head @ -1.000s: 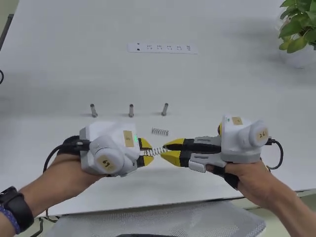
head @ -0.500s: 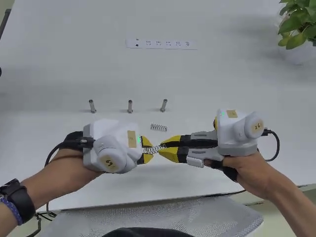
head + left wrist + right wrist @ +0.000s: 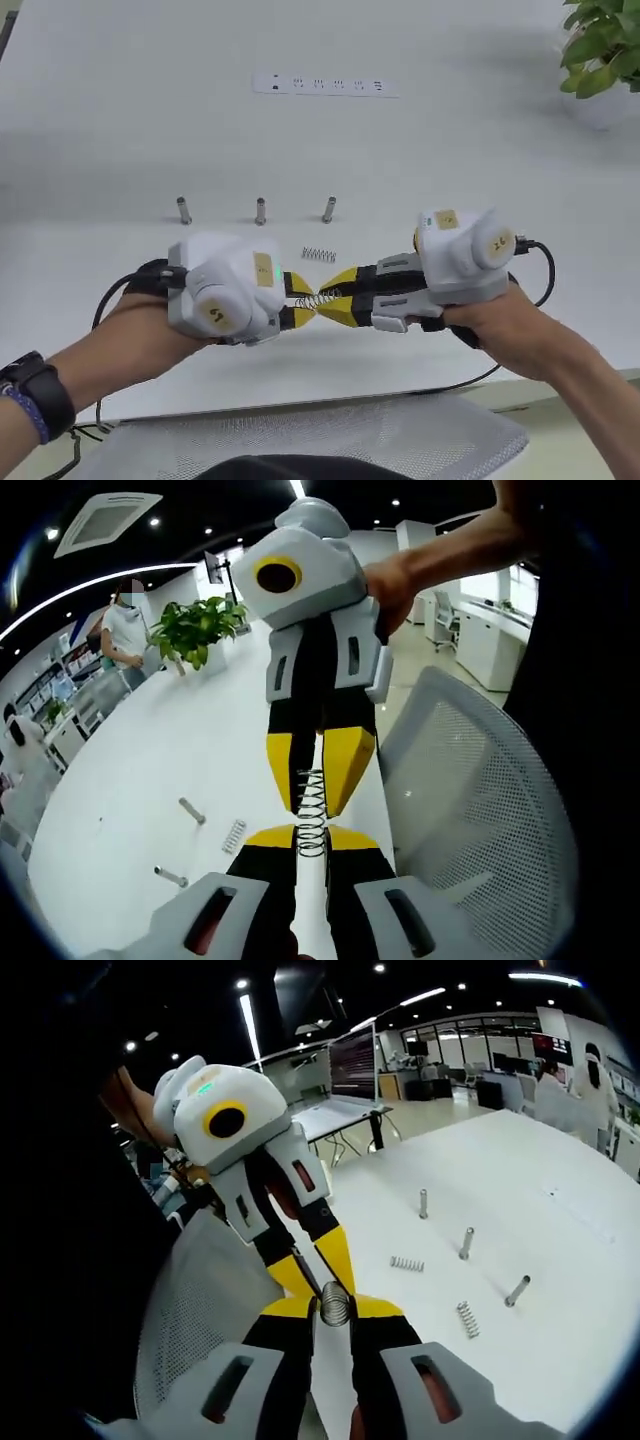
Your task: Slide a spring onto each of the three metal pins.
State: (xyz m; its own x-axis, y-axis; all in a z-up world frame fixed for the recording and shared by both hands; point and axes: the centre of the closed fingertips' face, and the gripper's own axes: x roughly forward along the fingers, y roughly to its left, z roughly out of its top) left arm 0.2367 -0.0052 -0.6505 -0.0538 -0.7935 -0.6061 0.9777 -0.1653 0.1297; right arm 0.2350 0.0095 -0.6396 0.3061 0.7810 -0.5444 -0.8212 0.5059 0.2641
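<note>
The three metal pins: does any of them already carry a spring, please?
No: the three pins stand bare, and a loose spring lies on the table beside them.

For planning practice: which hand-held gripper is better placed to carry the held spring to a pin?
Probably right: the right hand-held gripper pinches the spring, with three metal pins ahead of it.

Lit brightly and evenly from overhead; white table [image 3: 450,160] near glare, crossed by a broad, soft grey shadow band. Head view sharp throughout. Gripper views strongly fisheye-bent toward the edges, ceiling light strips [image 3: 247,1022] blown out against dark surroundings, far background slightly soft.
</note>
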